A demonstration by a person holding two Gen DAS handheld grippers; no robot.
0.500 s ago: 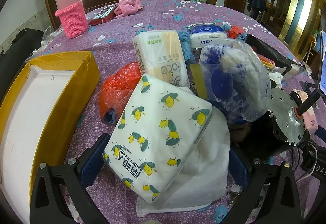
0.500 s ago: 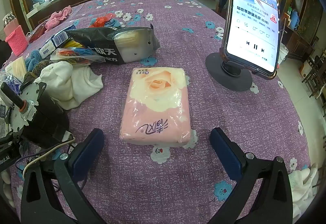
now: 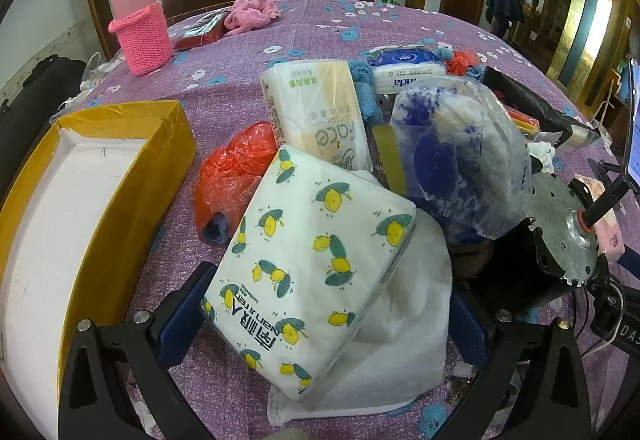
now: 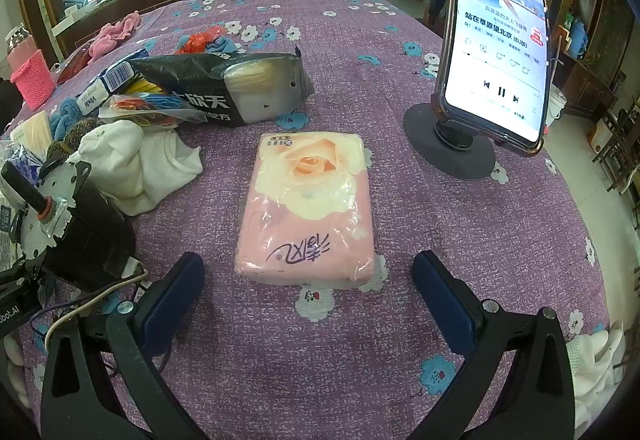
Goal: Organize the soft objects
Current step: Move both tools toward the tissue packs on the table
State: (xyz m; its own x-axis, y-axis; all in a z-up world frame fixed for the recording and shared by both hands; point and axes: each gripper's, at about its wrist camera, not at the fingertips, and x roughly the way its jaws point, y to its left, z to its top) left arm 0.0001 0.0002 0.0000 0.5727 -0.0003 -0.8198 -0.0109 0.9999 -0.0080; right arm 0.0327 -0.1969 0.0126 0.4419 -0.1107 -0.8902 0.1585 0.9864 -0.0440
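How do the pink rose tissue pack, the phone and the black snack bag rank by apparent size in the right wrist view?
1. Pink rose tissue pack, though it lies nearest the camera.
2. Phone and black snack bag: too alike to rank.

Cluttered purple floral table (image 4: 360, 51)

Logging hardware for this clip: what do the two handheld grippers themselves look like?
Both match. The left gripper and right gripper have black triangular cut-out finger frames with silver screws, tipped by dark blue rectangular pads. The right view shows the left unit's silver toothed disc on a black body, with white and purple cables. No hands or sleeves visible.
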